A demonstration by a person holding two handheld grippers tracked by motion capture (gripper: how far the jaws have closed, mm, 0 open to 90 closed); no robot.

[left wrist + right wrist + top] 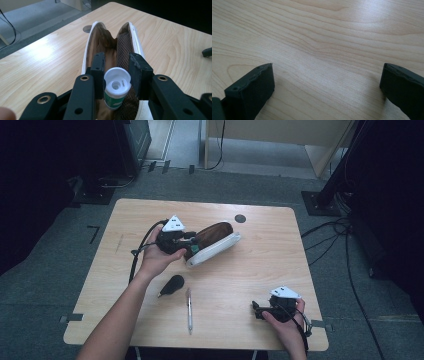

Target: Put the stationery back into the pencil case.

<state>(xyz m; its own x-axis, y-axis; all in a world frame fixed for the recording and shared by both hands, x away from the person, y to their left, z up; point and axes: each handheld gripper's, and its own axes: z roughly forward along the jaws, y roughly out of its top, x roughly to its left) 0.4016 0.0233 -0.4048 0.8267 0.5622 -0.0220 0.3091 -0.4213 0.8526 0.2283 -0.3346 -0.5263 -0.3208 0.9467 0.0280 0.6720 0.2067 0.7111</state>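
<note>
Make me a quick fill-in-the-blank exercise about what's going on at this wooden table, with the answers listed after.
1. The left tongs grip a small green tube with a ____ flip cap.
2. The tube is held over the open white-edged, brown-lined ____.
3. The right tongs are ____ with nothing between them.
4. The silver pen lies on the light wooden ____.

Missing words: white; pouch; open; table
</note>
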